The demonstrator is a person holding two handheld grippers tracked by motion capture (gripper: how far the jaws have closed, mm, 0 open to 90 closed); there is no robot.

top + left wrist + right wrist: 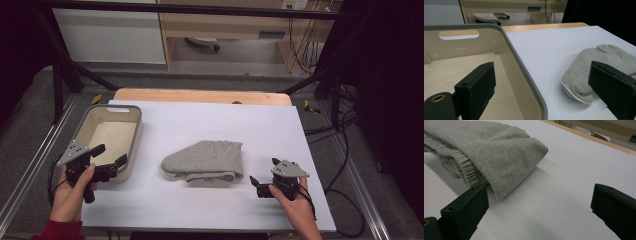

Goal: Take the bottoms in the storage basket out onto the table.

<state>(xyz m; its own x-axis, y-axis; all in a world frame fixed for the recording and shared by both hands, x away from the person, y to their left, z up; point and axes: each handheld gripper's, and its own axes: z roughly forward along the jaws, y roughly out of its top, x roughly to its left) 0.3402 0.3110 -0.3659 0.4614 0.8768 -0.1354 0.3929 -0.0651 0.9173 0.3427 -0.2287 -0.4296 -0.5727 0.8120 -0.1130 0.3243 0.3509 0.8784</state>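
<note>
A folded grey garment point(206, 160) lies in the middle of the white table cover point(210, 125). My left gripper point(111, 156) is open at the near right corner of a beige bin point(111, 134), its jaws straddling the bin's rim point(524, 72). In the left gripper view the garment point(586, 67) lies ahead to the right. My right gripper point(265, 173) is open, just right of the garment's near right corner. In the right gripper view the garment's ribbed edge point(471, 175) sits just above the left jaw, with nothing between the jaws.
The bin is empty and has a handle slot point(459, 34) in its far wall. A wooden table edge point(200, 95) shows beyond the cover. Black frame posts point(57, 85) and cables point(345, 125) stand around the table.
</note>
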